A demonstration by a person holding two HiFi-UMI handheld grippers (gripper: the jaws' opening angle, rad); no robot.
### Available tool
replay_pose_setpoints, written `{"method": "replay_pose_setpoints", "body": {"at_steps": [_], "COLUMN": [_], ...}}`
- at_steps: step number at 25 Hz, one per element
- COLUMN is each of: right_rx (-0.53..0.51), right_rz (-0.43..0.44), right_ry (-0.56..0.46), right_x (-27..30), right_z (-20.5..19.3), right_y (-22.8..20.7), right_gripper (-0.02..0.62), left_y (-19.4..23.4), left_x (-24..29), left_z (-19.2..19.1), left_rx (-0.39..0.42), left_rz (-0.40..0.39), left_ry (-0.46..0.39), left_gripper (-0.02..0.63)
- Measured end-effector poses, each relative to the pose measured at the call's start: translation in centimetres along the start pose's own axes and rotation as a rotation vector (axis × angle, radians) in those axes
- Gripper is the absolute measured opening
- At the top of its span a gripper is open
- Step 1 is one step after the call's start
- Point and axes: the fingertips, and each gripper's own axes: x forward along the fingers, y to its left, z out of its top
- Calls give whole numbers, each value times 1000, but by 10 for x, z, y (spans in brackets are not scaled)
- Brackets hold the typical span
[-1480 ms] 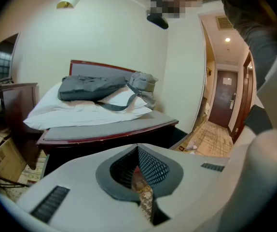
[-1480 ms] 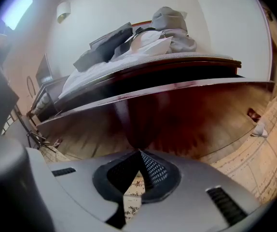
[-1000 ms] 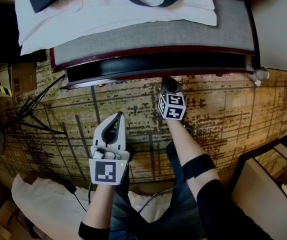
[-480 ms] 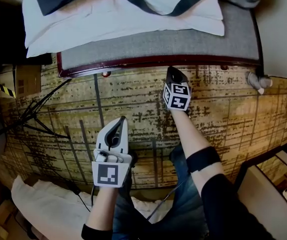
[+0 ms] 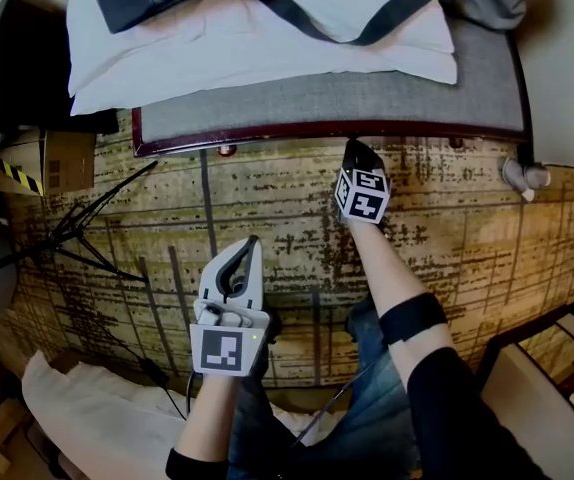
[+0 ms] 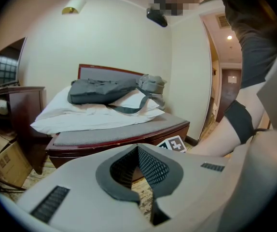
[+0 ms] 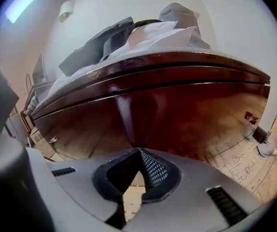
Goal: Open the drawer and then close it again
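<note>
Now the drawer (image 5: 317, 128) sits flush in the dark red wooden base of a low bed (image 5: 487, 78), its front showing from above only as a thin glossy strip under the grey mattress edge. A second ago it stood pulled out, with a dark gap open beneath the mattress; half a second ago it was already pushed home, and it has not shifted since.

The right gripper (image 5: 355, 150) points down at the middle of the drawer front, jaws pressed together with nothing between them. In the right gripper view the polished wood fills the frame just past the tips, which seem to touch it, though the contact itself is not clear.

The left gripper (image 5: 251, 242) hangs over the patterned carpet (image 5: 447, 228), well apart from the bed. Its jaws are also closed and empty.

White pillows (image 5: 267, 38) and a grey bag (image 6: 109, 88) lie on the bed, and a cardboard box (image 5: 52, 158) stands on the floor at its left end.

With the drawer opened and now closed again, the task looks essentially done; what remains is probably only to draw the right gripper back from the wood
</note>
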Motion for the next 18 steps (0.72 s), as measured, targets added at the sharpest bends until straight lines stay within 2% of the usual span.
{"method": "replay_pose_setpoints", "body": {"at_steps": [3,7,11,14,18], "right_rx": [-23,-110,-164,-162,-168], "right_rz": [9,47,43,61,125], "right_ry": [10,72,104,86,-21], "right_x": [2,1,-29,-84,-184], "right_z": [0,-2,19,57,153], "right_y": [2,1,-1,4,19], "right_gripper": [0,2,2,2,2], "left_y": [4,4,5,-2,-18], "left_x": [-4,-9,-24,-43,-74], "left_z": [-4,-7,12,42,113], "left_rx": [3,13,-3,3,57], "left_rz": [10,13,26,21,-11], "left_ry": [1,16,42,83,52], "left_gripper": [3,3,3,3,3]}}
